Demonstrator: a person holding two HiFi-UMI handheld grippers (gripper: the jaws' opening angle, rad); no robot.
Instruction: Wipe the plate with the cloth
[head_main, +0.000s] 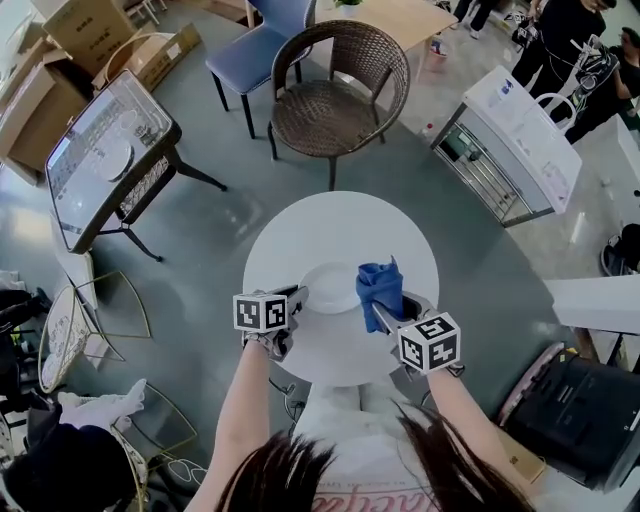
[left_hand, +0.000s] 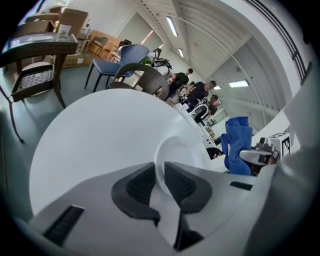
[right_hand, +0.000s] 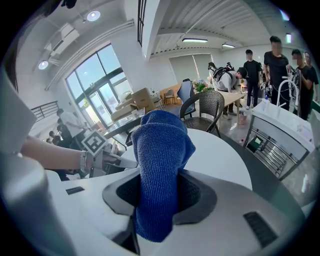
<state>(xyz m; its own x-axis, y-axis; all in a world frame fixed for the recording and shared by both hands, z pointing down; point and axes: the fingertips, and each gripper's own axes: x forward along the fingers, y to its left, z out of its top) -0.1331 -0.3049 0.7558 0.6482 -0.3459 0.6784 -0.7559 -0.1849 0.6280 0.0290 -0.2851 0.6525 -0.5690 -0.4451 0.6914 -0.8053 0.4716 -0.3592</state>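
Head view: we log left hand-held gripper (head_main: 298, 297) clamped on plate (head_main: 332, 287) rim; right hand-held gripper (head_main: 388, 312) clamps cloth (head_main: 379, 283) beside plate's right edge.

Readable text: nothing is coming through | pink lettering (head_main: 366, 492) on the shirt (head_main: 345, 440) is showing cut off, illegible

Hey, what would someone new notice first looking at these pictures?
The bright blue cloth, bunched upright in the right tool, stands out against the round white table. Beside it sits a white plate, its left rim pinched by the left tool.
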